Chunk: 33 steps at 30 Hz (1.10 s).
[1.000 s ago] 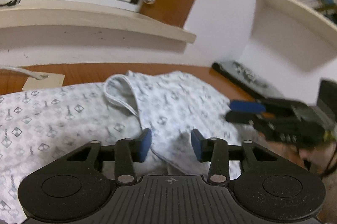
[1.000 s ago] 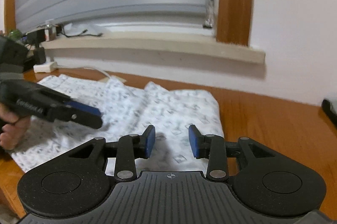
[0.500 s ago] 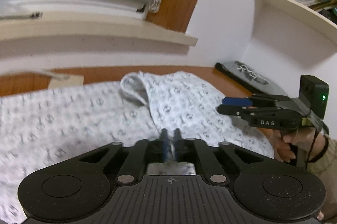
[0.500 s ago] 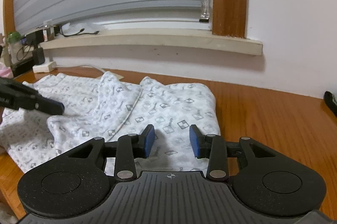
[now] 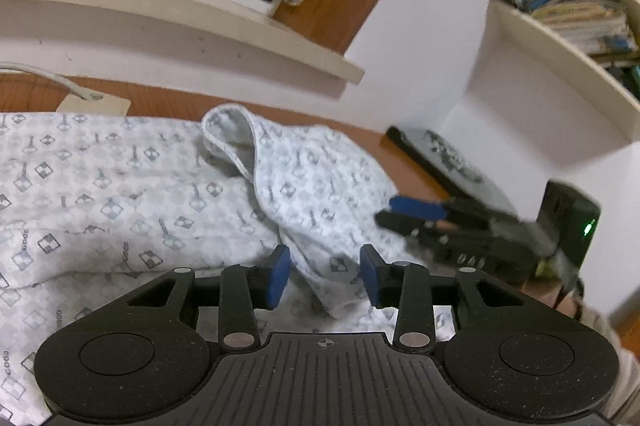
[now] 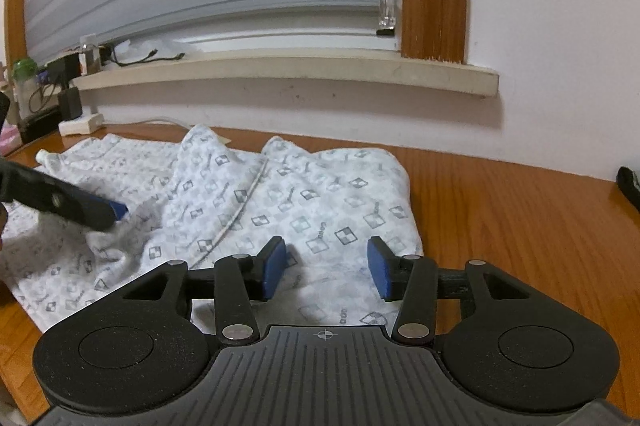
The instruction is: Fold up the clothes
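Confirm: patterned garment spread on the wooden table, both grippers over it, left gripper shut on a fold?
Not quite. The left gripper is open, as the left wrist view shows: a fold of the patterned garment lies between its parted jaws, ungripped. The rest holds: wooden table, right gripper over the cloth.

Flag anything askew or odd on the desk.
The patterned garment is folded unevenly: its piped edge runs diagonally and a trimmed corner stands up in a loop. Nothing looks spilled or damaged.

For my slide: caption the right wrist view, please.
Open right gripper poised over patterned garment on wooden table.
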### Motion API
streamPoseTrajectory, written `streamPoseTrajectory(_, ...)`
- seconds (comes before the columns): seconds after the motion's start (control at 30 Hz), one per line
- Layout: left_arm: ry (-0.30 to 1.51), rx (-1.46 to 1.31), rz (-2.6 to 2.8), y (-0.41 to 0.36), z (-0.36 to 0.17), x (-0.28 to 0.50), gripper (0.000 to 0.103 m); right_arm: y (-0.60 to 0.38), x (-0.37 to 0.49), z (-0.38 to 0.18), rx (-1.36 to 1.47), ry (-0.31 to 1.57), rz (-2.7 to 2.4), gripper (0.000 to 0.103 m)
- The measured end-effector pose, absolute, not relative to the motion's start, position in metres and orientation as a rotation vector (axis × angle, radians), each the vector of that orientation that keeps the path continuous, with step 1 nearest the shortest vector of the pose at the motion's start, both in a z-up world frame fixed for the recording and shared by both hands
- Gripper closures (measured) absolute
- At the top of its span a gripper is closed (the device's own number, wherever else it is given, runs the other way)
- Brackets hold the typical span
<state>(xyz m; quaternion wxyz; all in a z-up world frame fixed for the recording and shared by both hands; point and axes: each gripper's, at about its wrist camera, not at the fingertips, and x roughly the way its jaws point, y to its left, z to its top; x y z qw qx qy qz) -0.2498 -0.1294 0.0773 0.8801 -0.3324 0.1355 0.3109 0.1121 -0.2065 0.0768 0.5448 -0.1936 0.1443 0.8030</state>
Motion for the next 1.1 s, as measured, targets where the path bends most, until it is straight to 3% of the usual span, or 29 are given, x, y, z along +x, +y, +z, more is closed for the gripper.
streamPoseTrajectory(0.07,0.279,-0.686,0.648,-0.129,0.080,-0.249,0.046,-0.206,0.113,0.077,-0.457,0.345,1.905,0.055)
streamPoseTrajectory(0.2,0.335,-0.655,0.648,-0.130,0.077,-0.238,0.050,-0.205,0.113,0.076,-0.449,0.352,1.901,0.053)
streamPoseTrajectory(0.23,0.344,-0.646,0.651,-0.130,0.076,-0.236,0.055,-0.205,0.114,0.076,-0.444,0.356,1.902,0.053)
streamPoseTrajectory(0.3,0.354,-0.631,0.659,-0.132,0.073,-0.235,0.077,-0.206,0.116,0.075,-0.433,0.362,1.905,0.052)
streamPoseTrajectory(0.33,0.360,-0.623,0.663,-0.133,0.072,-0.234,0.095,-0.206,0.116,0.075,-0.429,0.364,1.905,0.052)
streamPoseTrajectory(0.57,0.314,-0.590,0.678,-0.157,0.086,-0.261,0.097,-0.215,0.120,0.076,-0.390,0.327,1.931,0.051)
streamPoseTrajectory(0.8,0.372,-0.612,0.713,-0.150,0.076,-0.265,0.088,-0.217,0.124,0.104,-0.413,0.350,1.985,0.052)
streamPoseTrajectory(0.9,0.355,-0.570,0.741,-0.134,0.092,-0.268,0.077,-0.213,0.119,0.121,-0.429,0.291,2.003,0.054)
streamPoseTrajectory(0.97,0.353,-0.552,0.749,-0.115,0.102,-0.264,0.067,-0.202,0.115,0.126,-0.451,0.277,2.019,0.066)
streamPoseTrajectory(1.03,0.362,-0.537,0.749,-0.092,0.110,-0.257,0.052,-0.187,0.108,0.126,-0.478,0.275,2.026,0.067)
streamPoseTrajectory(1.1,0.406,-0.530,0.754,-0.076,0.107,-0.248,0.048,-0.171,0.100,0.123,-0.509,0.270,2.034,0.067)
